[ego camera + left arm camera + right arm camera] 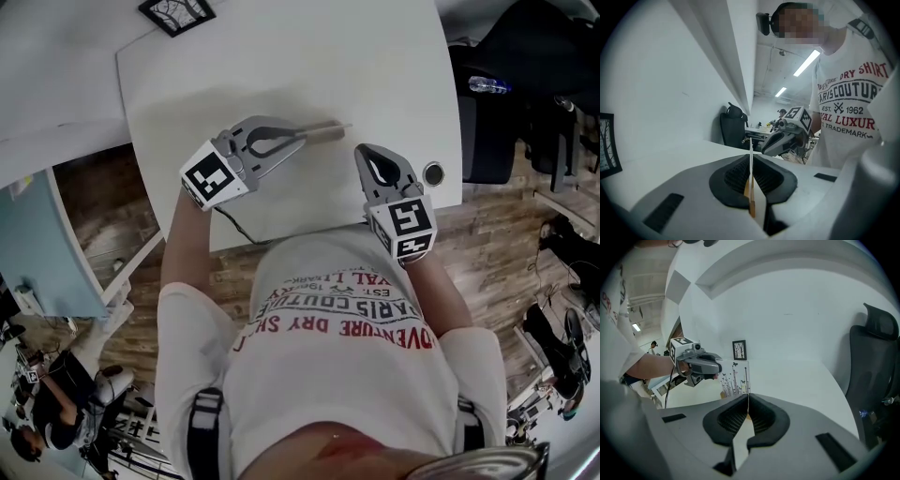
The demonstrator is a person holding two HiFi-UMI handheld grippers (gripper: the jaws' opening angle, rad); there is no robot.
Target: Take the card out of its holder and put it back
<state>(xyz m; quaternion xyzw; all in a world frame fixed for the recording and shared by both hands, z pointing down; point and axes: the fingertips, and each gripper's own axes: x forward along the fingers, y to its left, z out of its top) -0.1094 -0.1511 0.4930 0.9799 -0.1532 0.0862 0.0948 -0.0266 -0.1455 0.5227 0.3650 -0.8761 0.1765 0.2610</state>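
Over the bench (281, 66)'s near edge the right tool (364, 152), pinched on what seems the card (733, 378)'s free edge, should pull straight in-plane while, farther in, the left tool (305, 134) clamps the tan holder (749, 197) steady.

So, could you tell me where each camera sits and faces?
Head view: on the person's head, looking steeply down at the table; their shirt, left tool and right tool show.
Left gripper view: on the left tool, facing back toward the person; its jaws grip the card.
Right gripper view: on the right tool, facing across the table; its jaws show.
Shared: each gripper view shows the other tool.
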